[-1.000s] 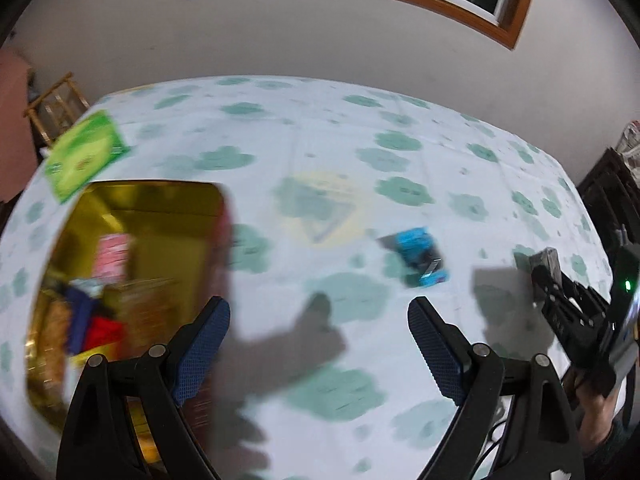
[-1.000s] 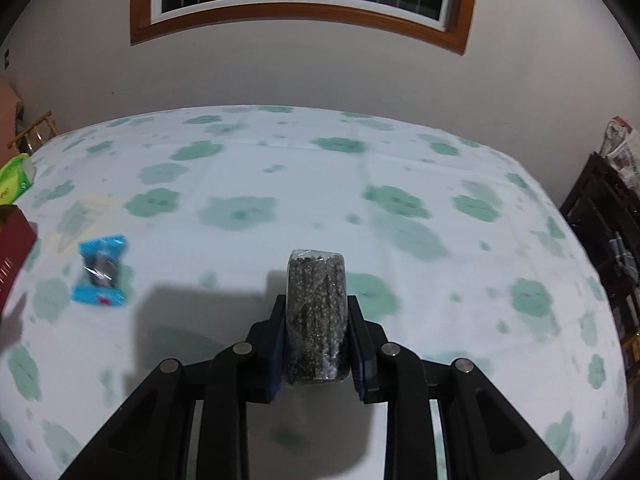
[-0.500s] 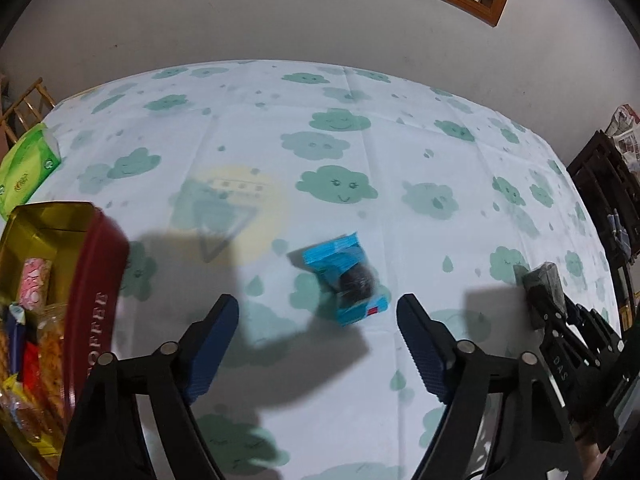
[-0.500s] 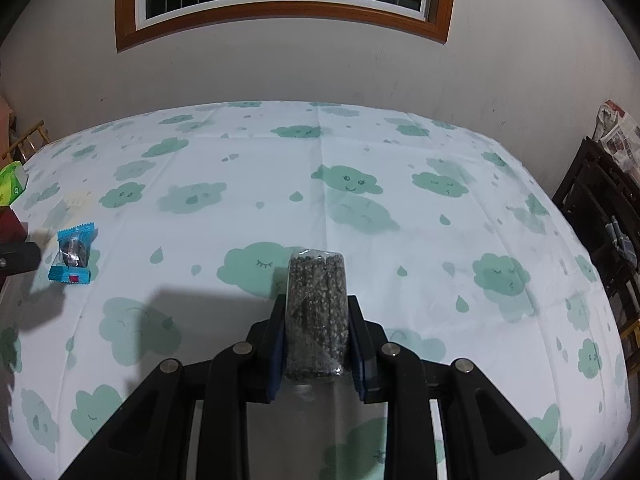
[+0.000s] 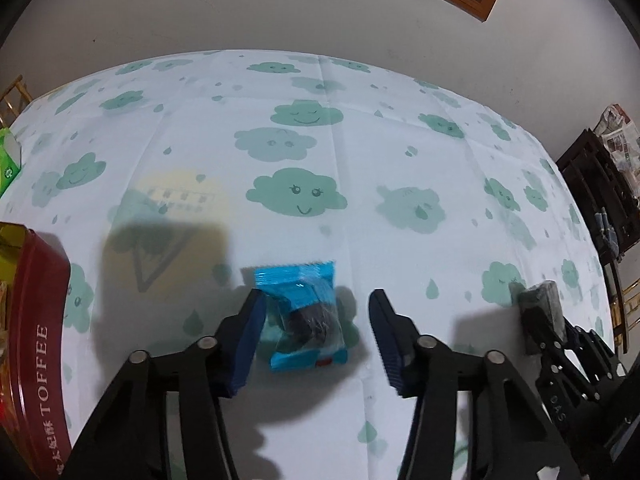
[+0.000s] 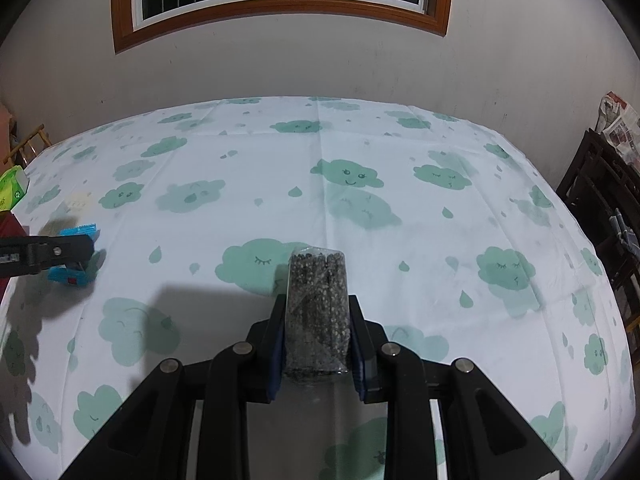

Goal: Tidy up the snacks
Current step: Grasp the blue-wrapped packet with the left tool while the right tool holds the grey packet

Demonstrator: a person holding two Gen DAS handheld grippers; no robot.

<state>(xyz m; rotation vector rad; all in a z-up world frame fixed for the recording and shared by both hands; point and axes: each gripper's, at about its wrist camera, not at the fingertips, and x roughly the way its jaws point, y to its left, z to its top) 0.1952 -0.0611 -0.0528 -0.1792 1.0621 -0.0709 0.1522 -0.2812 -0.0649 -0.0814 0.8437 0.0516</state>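
A blue snack packet (image 5: 304,316) with a dark cake inside lies flat on the cloud-print tablecloth (image 5: 400,160). My left gripper (image 5: 316,300) straddles it and its jaws are closing. The left pad touches the packet's edge, while the right pad stands clear of it. From the right wrist view, the same packet (image 6: 66,278) pokes out under the left gripper (image 6: 60,250). My right gripper (image 6: 316,304) is shut on a clear-wrapped dark seed bar (image 6: 318,312), held upright above the cloth. That seed bar (image 5: 540,300) shows at the right edge of the left wrist view.
A red toffee tin (image 5: 36,340) with snacks inside stands at the left edge. A green box (image 5: 8,160) lies beyond it near the table's far left. A dark wooden shelf (image 6: 600,200) stands off the table's right side. The wall runs behind the table.
My left gripper moved right from above the tin and down over the blue packet, and its jaws narrowed around it. The right gripper kept its hold on the seed bar and barely shifted.
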